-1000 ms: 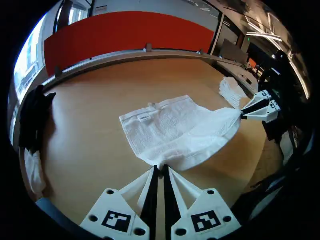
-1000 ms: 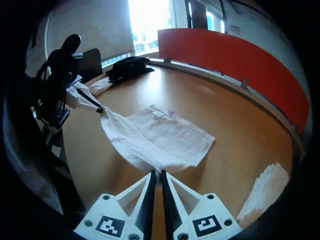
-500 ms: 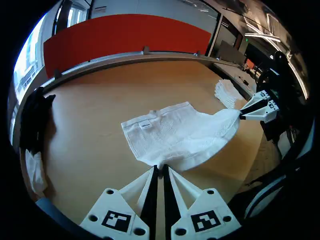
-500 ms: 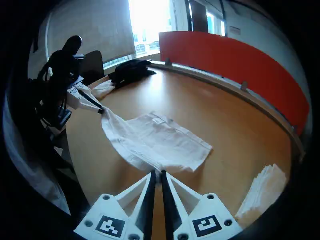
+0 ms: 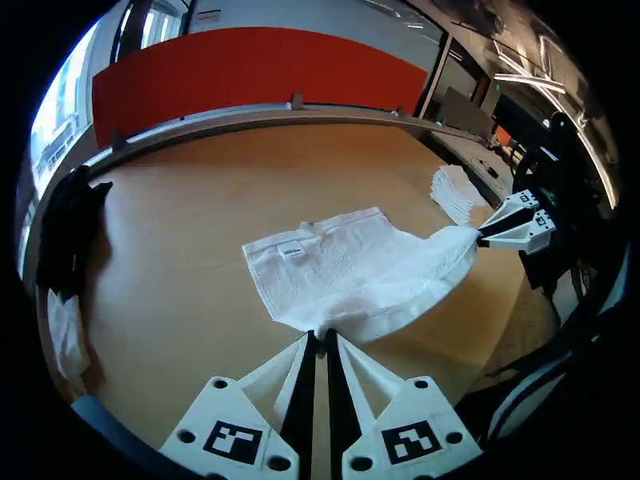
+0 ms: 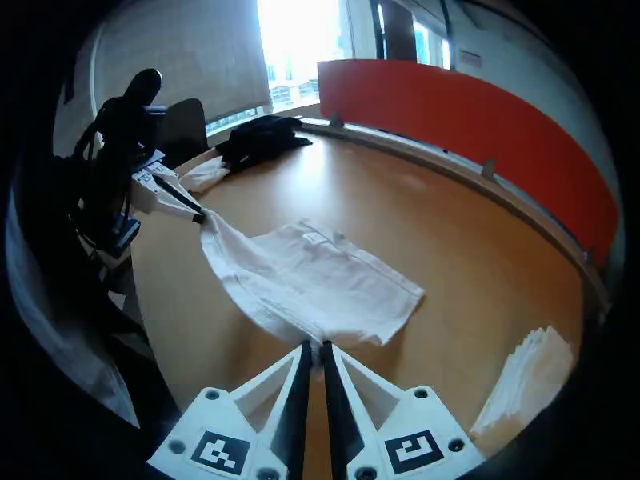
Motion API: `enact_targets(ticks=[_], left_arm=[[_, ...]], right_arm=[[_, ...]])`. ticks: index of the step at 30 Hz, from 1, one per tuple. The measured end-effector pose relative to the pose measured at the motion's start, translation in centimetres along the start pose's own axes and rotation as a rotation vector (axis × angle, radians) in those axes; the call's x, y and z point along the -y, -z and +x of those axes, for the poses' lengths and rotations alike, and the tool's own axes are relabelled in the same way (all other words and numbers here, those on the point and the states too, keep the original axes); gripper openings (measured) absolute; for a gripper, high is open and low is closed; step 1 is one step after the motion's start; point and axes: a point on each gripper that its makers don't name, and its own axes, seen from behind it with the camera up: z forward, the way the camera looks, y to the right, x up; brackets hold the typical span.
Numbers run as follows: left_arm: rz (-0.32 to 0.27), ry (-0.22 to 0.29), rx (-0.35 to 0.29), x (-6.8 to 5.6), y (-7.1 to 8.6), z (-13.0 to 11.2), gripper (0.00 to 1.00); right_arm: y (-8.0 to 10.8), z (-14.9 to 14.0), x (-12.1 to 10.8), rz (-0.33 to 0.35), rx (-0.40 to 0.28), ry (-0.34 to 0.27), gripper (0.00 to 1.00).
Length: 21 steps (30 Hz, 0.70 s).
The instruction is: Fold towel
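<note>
Our left gripper (image 5: 319, 334) and right gripper (image 6: 314, 343) each pinch a near towel (image 5: 344, 268) corner, so we can fold toward twelve o'clock.

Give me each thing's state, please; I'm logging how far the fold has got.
White terry towel: near edge lifted, far part flat on the wooden table.
Left gripper: shut on a towel corner.
Right gripper: shut on the other corner.
Stack of white cloths: folded, lying apart.
Black garment: crumpled by the table's edge.
</note>
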Motion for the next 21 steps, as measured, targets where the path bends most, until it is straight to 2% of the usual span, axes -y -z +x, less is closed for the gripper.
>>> enact_targets(ticks=[11,21], left_arm=[[0.001,0.028,0.0,0.9,-1.7,0.9,0.1],[0.017,0.069,0.013,2.6,-4.2,2.2,0.1]], right_arm=[[-1.5,0.0,-1.9,-0.009,0.026,0.008,0.11],[-3.3,0.5,-4.6,-0.029,0.044,-0.002,0.11]])
